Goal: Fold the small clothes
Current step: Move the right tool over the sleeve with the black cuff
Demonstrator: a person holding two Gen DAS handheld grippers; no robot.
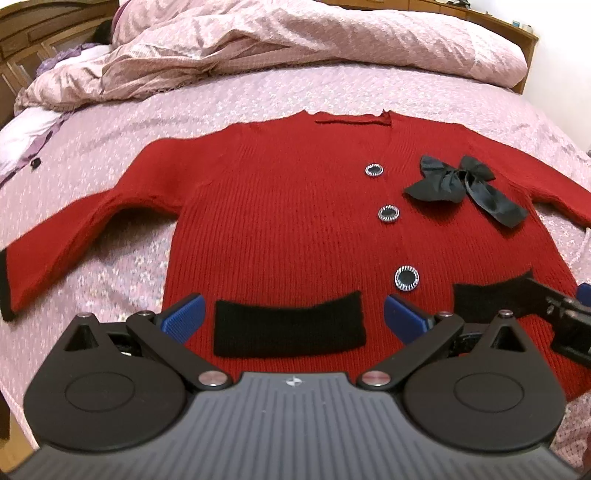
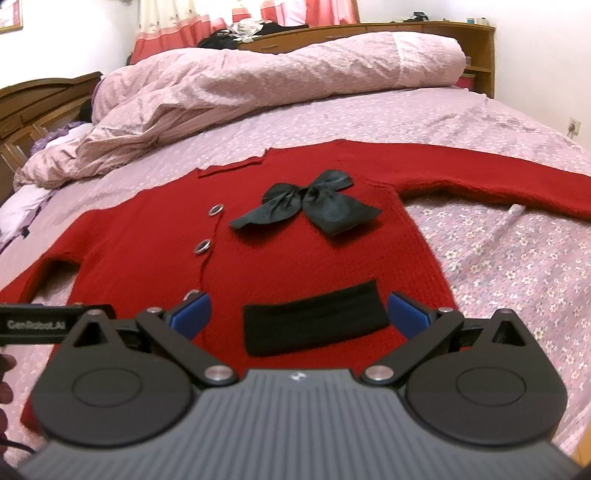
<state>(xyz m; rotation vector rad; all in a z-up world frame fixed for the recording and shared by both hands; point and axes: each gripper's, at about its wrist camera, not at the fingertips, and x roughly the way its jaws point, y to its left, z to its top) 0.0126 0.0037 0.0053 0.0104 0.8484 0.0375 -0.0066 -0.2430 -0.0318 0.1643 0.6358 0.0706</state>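
red cardigan [image 1: 288, 221] flat on bed [image 1: 110, 129], frame centre | left gripper [image 1: 293, 319] spread over hem, empty | right gripper [image 2: 299, 314] spread, empty

White lettering reading "GenRobot.AI" is showing on the black side of the left hand-held gripper [image 2: 55, 325], seen from the right wrist view.

This was a bedroom in a home. A big bed [image 2: 480, 122] filled most of the room, covered with a pink sheet with little flowers. A puffy pink blanket [image 2: 258, 74] lay bunched up at the far end. A brown wooden headboard [image 2: 33, 107] stood at the left. Behind the bed was a wooden shelf [image 2: 476, 55] with small things on it, and pink curtains [image 2: 221, 14] hung by the white wall.
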